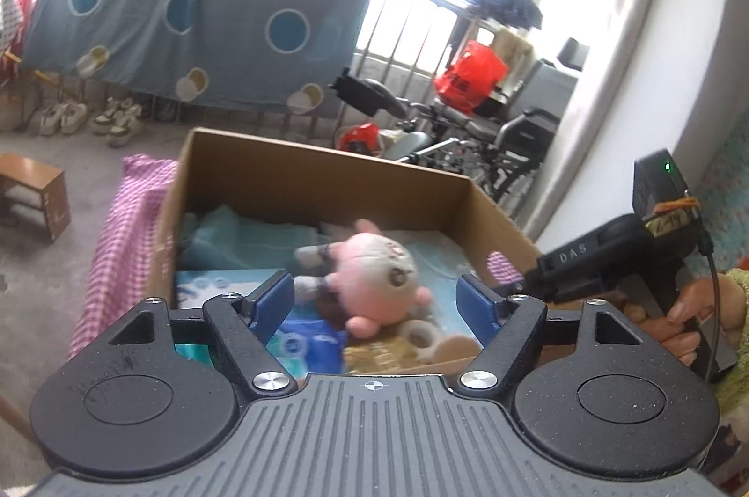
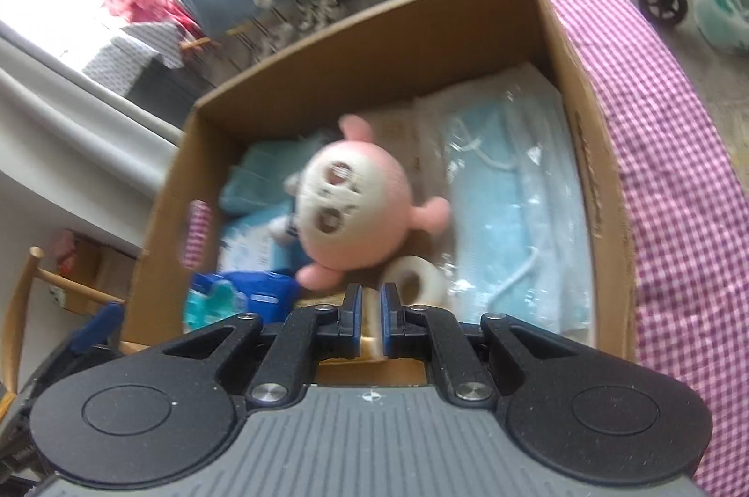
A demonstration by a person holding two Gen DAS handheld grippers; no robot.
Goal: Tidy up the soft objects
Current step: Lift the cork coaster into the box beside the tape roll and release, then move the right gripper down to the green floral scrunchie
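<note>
Your left gripper (image 1: pixel 374 300) stands wide open with nothing between its pads, hanging just short of the cardboard box (image 1: pixel 327 179). Your right gripper (image 2: pixel 370 305) is closed and looks empty, angled down over the box's near edge. The pink plush toy (image 2: pixel 360 197) lies inside the box, on top of the blue packs of masks (image 2: pixel 510 188) and tissue packets. It looks light, squashy and easy to dent, so pinch the round body rather than a thin limb.
</note>
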